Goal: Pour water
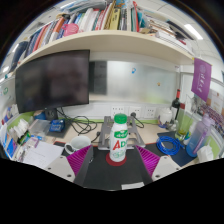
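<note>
A small white bottle (119,140) with a green cap and a green and red label stands upright on a black board (115,175). A red ring shows around its base. My gripper (118,158) is open around it. The bottle sits between the two magenta pads, with a gap on each side. The left finger (88,160) and the right finger (148,160) reach about level with the bottle's base. I see no cup or other vessel for water close to the fingers.
A dark monitor (55,80) stands at the back left of a cluttered desk, under a shelf of books (100,20). A coiled blue cable (168,146) lies to the right of the bottle. Papers and small items lie at the left.
</note>
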